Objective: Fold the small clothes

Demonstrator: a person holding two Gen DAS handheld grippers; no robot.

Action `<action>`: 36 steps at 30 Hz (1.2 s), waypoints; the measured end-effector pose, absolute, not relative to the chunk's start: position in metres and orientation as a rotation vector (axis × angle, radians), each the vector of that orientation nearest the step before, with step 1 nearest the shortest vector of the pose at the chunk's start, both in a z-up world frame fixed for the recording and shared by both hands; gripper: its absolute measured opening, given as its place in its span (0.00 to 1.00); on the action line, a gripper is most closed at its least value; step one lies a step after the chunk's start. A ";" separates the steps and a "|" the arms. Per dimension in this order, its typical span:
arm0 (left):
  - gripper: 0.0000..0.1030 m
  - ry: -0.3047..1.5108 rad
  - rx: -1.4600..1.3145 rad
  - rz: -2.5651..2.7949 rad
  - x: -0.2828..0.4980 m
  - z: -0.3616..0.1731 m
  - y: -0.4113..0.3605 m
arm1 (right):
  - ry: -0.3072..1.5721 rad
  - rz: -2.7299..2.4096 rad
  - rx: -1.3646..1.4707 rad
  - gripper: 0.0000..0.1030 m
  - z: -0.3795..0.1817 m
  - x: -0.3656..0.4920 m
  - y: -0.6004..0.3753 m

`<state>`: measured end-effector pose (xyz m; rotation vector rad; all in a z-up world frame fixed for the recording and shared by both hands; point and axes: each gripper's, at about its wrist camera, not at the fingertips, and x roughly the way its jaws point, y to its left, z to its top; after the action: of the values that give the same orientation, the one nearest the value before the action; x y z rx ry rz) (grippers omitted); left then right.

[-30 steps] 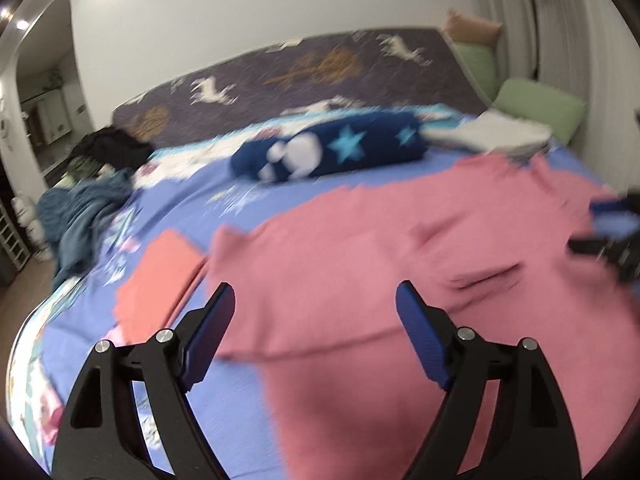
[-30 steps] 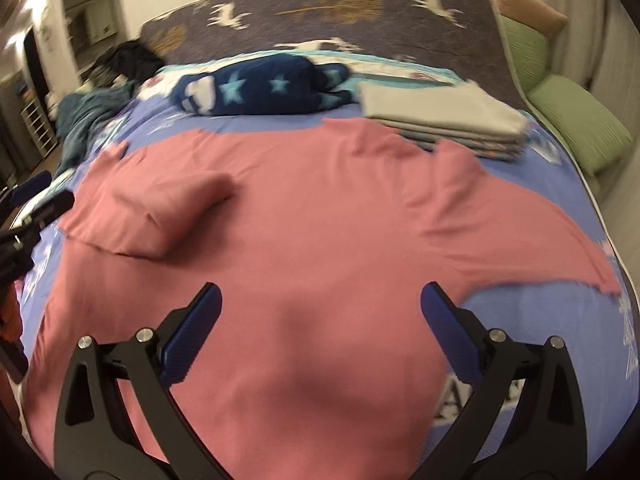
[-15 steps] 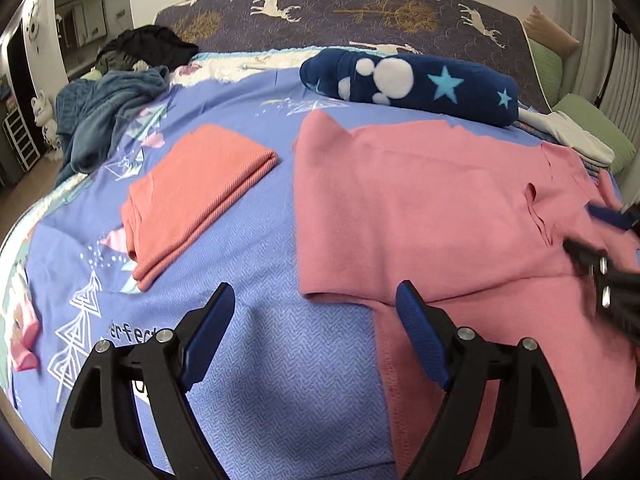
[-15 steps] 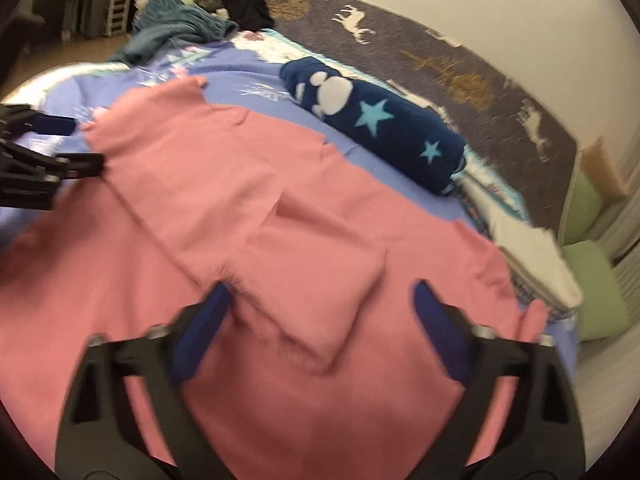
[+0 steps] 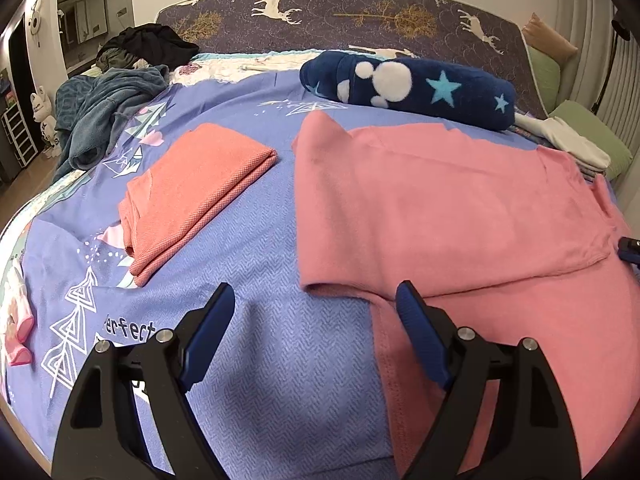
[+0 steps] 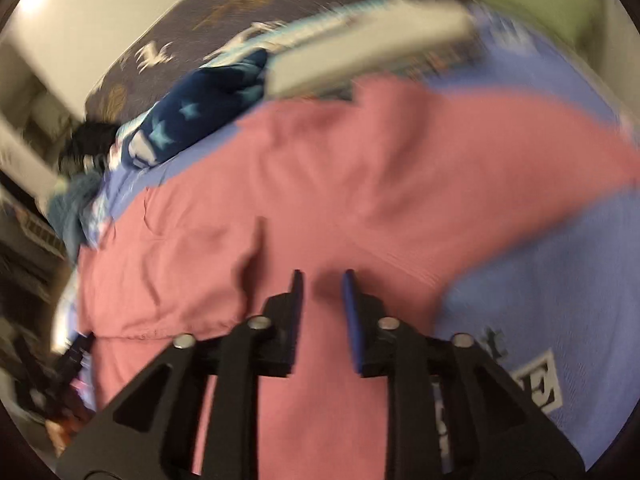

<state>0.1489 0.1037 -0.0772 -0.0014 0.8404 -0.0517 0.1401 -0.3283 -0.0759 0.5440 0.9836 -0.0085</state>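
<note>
Nearest the left wrist camera, the left claw (image 5: 316, 300) is hovering with its jaws spread wide and nothing between them, straddling the spot where the lower left corner of the folded-over panel of the pink T-shirt (image 5: 460, 216) is lying on the purple bedsheet (image 5: 256, 232); it is tilting down toward that corner, probably so it can take the edge for the next fold. In the blurred right wrist view, the right claw (image 6: 322, 280) is pointing steeply down at the middle of the shirt, and its jaws have just been closing, now standing only a narrow gap apart with pink fabric showing in that gap; whether the pads are pressing a pinch of cloth I cannot tell, because of the blur. The shirt itself is lying spread on the bed with one side already turned in over the body, which suggests the folding is partly done and the far sleeve side is still waiting. Just beyond the left claw, a folded orange garment (image 5: 192, 192) is resting apart from the shirt, likely set aside as finished. Farther back, a navy star-print fleece roll (image 5: 412, 84) is lying across the bed, a teal blanket heap (image 5: 104, 112) is slumping at the left edge, and a deer-print headboard (image 5: 360, 16) is closing the scene.
</note>
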 end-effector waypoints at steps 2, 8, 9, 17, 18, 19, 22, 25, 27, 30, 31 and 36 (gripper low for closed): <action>0.81 0.836 -0.012 -0.064 0.146 -0.076 0.105 | 0.982 0.057 0.537 0.52 -0.072 0.143 -0.325; 0.89 0.853 0.005 -0.092 0.140 -0.076 0.101 | 1.026 0.244 0.438 0.80 -0.073 0.184 -0.273; 0.89 0.858 0.010 -0.084 0.140 -0.078 0.101 | 1.027 0.229 0.387 0.81 -0.076 0.192 -0.259; 0.89 0.870 0.068 -0.032 0.157 -0.081 0.094 | 0.778 0.172 0.204 0.01 -0.015 0.186 -0.241; 0.89 0.871 0.085 -0.007 0.160 -0.082 0.093 | 0.762 0.140 0.207 0.01 -0.007 0.184 -0.254; 0.89 0.871 0.095 0.023 0.163 -0.082 0.094 | 0.756 0.101 0.203 0.01 -0.006 0.184 -0.265; 0.89 0.866 0.083 0.055 0.164 -0.081 0.098 | 0.804 -0.010 0.197 0.06 -0.022 0.190 -0.297; 0.71 0.839 0.100 0.031 0.157 -0.077 0.096 | 0.987 -0.063 0.198 0.36 -0.068 0.195 -0.319; 0.49 0.811 0.136 0.000 0.151 -0.074 0.088 | 0.969 -0.088 0.234 0.33 -0.073 0.190 -0.323; 0.28 0.761 0.208 -0.029 0.142 -0.069 0.073 | 0.879 -0.108 0.206 0.42 -0.052 0.184 -0.309; 0.24 0.750 0.225 -0.032 0.140 -0.068 0.070 | 0.847 -0.094 0.169 0.43 -0.043 0.186 -0.297; 0.24 0.791 0.164 -0.042 0.142 -0.074 0.079 | 0.831 0.224 0.068 0.42 -0.016 0.211 -0.198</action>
<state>0.1425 0.0788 -0.0742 0.1642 0.7911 -0.0422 0.2113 -0.1985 -0.0155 0.0685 0.8313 0.2244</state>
